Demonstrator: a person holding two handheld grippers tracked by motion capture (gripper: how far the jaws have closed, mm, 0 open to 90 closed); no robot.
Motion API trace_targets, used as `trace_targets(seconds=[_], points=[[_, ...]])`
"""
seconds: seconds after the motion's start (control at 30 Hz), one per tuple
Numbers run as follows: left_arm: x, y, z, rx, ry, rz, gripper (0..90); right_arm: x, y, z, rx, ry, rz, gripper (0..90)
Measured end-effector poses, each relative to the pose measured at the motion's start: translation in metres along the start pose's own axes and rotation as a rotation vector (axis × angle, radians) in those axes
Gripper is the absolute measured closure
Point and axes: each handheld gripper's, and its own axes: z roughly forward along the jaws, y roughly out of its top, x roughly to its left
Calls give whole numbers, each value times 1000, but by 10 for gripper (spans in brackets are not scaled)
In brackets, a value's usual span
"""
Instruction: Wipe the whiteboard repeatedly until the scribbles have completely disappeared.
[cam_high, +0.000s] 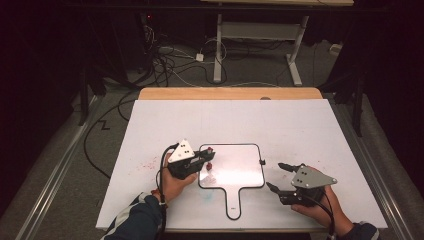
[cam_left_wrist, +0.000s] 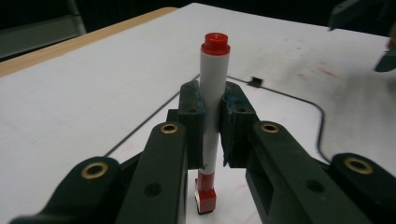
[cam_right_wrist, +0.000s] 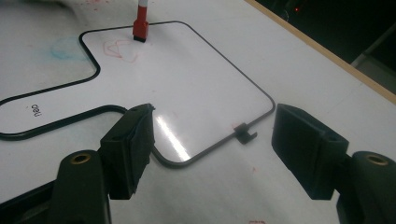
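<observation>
A small whiteboard (cam_high: 242, 167) with a black rim and a handle lies on the white table top. My left gripper (cam_high: 208, 158) is shut on a white marker (cam_left_wrist: 214, 70) with red ends, held upright. The marker's lower red end (cam_right_wrist: 140, 27) stands on the whiteboard (cam_right_wrist: 201, 79) beside a faint red scribble (cam_right_wrist: 122, 50). The left gripper (cam_left_wrist: 214, 114) has its pads pressed on the barrel from both sides. My right gripper (cam_high: 275, 175) rests open just right of the board. Between the right gripper's (cam_right_wrist: 212, 135) fingers lie only the board's corner and a small clip (cam_right_wrist: 244, 133).
A white sheet (cam_high: 300, 130) covers the table, and a wooden edge (cam_high: 230, 93) shows at the far side. A blue smear (cam_right_wrist: 65, 46) marks the sheet near the board's handle (cam_high: 233, 202). Red specks (cam_high: 147, 165) lie left of the board. Cables and desk legs are on the floor beyond.
</observation>
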Motion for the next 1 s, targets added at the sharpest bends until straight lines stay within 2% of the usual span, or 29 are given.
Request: trace_targets(seconds=[0.17,0.27,0.3,0.33,0.4,0.5,0.6,0.7,1.0], points=[[-28,6,12,9,-77,55,783,1,1,0,-1,1,1,304],[-32,9,14,18,-108,90,783,1,1,0,2,1,0,304],[-29,9,13,22,-103,87,783,1,0,0,3,0,-1,304],[-26,9,10,35,-59,75,783,1,0,0,3,-1,-2,304],[-16,8,6,47,-14,69,783,0,0,-2,0,-4,0,304],[0,5,-3,50,35,28,783,-1,0,-2,-1,-11,6,306],[10,3,-13,63,66,18,783,0,0,-3,3,-13,3,306],[12,1,-17,62,63,2,783,-1,0,-3,1,-14,4,306],[-24,5,-7,74,-50,60,783,0,2,-2,-8,-16,7,307]])
